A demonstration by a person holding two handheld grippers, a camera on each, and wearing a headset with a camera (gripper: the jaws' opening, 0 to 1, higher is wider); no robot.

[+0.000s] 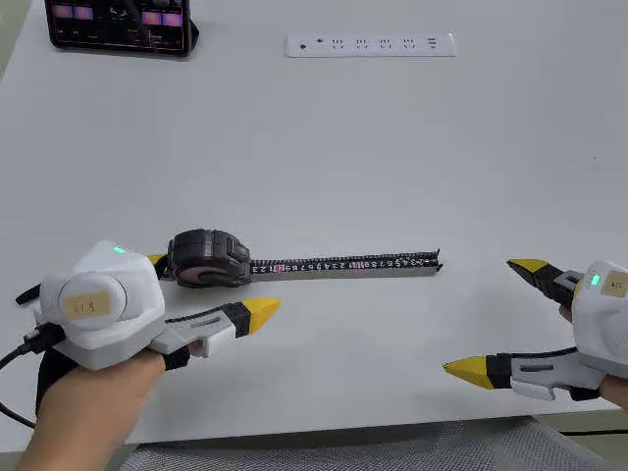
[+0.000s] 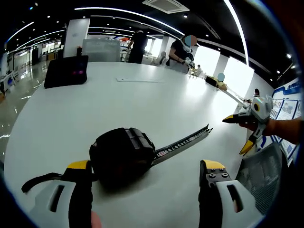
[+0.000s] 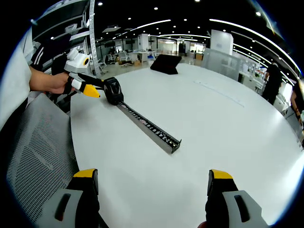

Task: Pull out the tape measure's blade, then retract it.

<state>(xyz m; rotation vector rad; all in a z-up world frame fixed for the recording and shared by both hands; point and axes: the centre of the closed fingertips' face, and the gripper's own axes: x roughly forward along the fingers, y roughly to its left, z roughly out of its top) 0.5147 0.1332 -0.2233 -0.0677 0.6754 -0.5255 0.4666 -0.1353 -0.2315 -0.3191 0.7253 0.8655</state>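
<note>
On the white desk (image 1: 392, 147) in front of me lies one tape measure: a black, rounded case (image 1: 206, 258) on its side, with one dark, printed blade (image 1: 343, 264) drawn out of it and lying flat, running away to my right. I hold two grippers, each white with yellow-tipped jaws. My left gripper (image 1: 210, 286) is released, its jaws spread wide with the case between them; the case sits close against the far jaw and well apart from the near one, and I cannot tell whether it touches the far jaw. My right gripper (image 1: 494, 316) is released too, jaws wide and grasping nothing, and it hangs over the desk beyond the hooked end of the blade, apart from it. At the far edge of the desk lie one long white power strip (image 1: 371, 44) and, to its left, one dark tablet (image 1: 120, 25) with a lit screen
</note>
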